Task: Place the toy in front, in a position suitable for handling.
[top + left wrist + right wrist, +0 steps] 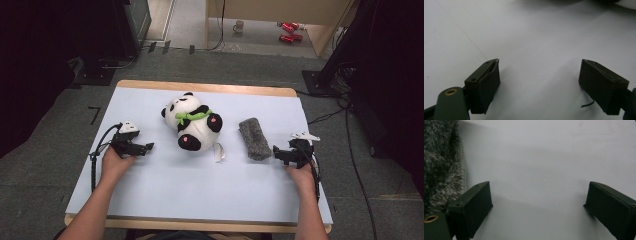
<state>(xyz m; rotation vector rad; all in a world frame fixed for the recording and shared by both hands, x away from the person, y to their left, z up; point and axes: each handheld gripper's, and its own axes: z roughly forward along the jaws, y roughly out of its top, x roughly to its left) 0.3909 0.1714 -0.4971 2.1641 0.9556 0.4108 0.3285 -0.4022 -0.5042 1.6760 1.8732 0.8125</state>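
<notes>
Left tongs: we are holding the left tongs (150, 146) low over the white-covered wooden counter (165, 190), jaws spread wide and gripping nothing; in the left gripper view (539, 82) bare white surface is lying between them.

Right tongs: we are holding the right tongs (275, 151) at the counter's right side, jaws likewise standing apart and empty, with bare white surface showing between them in the right gripper view (537, 205).

Panda: the black-and-white plush panda with a green neck scarf (192, 121) is lying on its back near the middle of the counter, between our two hands, well apart from the left tongs.

Grey piece: the fuzzy grey oblong pad (254, 138) is lying just beside the right tongs; whether they are touching, we cannot tell. In the right gripper view (441, 165) its edge is cut off by the frame.

White scrap: a small curled white piece (219, 152) is lying by the panda's lower foot; what it is, we are failing to make out.

Cut off: dark blurred shapes are sitting along the top edge of the left gripper view.
</notes>
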